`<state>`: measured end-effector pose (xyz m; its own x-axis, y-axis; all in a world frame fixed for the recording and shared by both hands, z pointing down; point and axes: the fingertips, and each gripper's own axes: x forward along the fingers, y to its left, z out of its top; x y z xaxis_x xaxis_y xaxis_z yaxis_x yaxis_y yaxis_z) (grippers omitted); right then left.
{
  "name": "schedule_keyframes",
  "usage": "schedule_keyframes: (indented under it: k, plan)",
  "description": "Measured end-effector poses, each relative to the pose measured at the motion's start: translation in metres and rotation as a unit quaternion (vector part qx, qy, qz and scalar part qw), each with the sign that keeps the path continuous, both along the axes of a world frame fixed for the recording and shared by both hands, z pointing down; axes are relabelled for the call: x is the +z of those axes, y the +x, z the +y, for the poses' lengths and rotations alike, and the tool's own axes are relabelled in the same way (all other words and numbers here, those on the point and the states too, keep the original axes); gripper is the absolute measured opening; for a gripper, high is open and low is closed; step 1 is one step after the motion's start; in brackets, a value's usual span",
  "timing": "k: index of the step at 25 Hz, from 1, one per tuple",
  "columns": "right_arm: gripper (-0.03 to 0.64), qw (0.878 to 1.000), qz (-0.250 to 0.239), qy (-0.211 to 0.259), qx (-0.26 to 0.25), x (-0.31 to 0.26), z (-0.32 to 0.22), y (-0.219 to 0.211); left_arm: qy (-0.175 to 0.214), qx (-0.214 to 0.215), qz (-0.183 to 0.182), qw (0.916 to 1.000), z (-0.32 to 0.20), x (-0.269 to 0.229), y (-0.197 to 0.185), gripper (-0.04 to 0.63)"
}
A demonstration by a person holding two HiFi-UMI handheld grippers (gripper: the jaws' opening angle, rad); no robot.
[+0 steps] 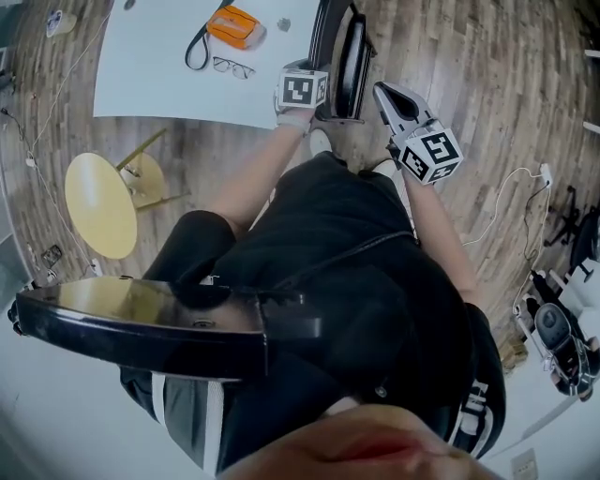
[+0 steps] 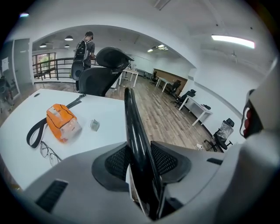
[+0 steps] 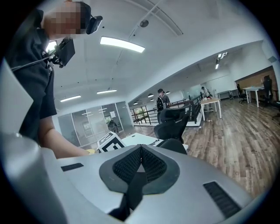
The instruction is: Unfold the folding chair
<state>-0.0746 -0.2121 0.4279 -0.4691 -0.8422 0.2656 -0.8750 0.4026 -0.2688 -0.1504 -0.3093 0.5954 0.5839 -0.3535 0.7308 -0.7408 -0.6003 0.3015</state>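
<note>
Holding two grippers by a white table (image 1: 159,70), a person pinches with the left gripper (image 2: 142,157) the upper edge of the folded folding chair (image 1: 352,56), upright at the table's edge, while the right gripper (image 1: 386,94) hovers beside it, jaws pressed together, empty.

The folding chair (image 1: 352,56) you work on is glossy black throughout. The table (image 1: 159,89) is plain white. Near its far edge lies an orange pouch (image 1: 234,26) with a black strap, and beside it spectacles (image 1: 232,67) with thin dark frames. Your left gripper (image 2: 141,164) and right gripper (image 3: 140,153) have pale grey bodies and black pads (image 2: 116,162) with a fine mesh pattern. Each carries a cube (image 1: 302,89) with black-and-white square markers. The floor (image 1: 469,56) shows brown-grey wood grain in planks. The round stool (image 1: 98,203) is pale yellow. Your shirt (image 1: 347,244) is black.
</note>
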Motion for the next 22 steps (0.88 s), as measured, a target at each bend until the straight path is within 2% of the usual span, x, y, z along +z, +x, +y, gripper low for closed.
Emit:
schedule_keyframes:
  k: [4,11,14,19,22]
  plan:
    - [0.008,0.999,0.008,-0.028,0.023,0.018,0.002,0.011,-0.015,-0.01,0.0,0.9998,0.0,0.0,0.0,0.137]
    - [0.009,0.992,0.011,-0.109,0.062,0.085,0.004,0.025,-0.034,-0.025,-0.003,0.9991,0.003,0.0,0.0,0.127]
    - [0.009,0.987,-0.004,-0.147,0.065,0.118,0.004,0.025,-0.035,-0.017,-0.004,0.9993,0.01,-0.005,0.01,0.127]
    - [0.012,0.976,0.025,-0.205,0.068,0.182,0.002,0.033,-0.054,-0.01,0.013,0.9984,0.023,-0.013,0.037,0.121]
    - [0.074,0.967,0.041,-0.237,0.085,0.221,-0.004,0.043,-0.058,-0.001,0.015,0.9982,0.029,-0.017,0.047,0.12]
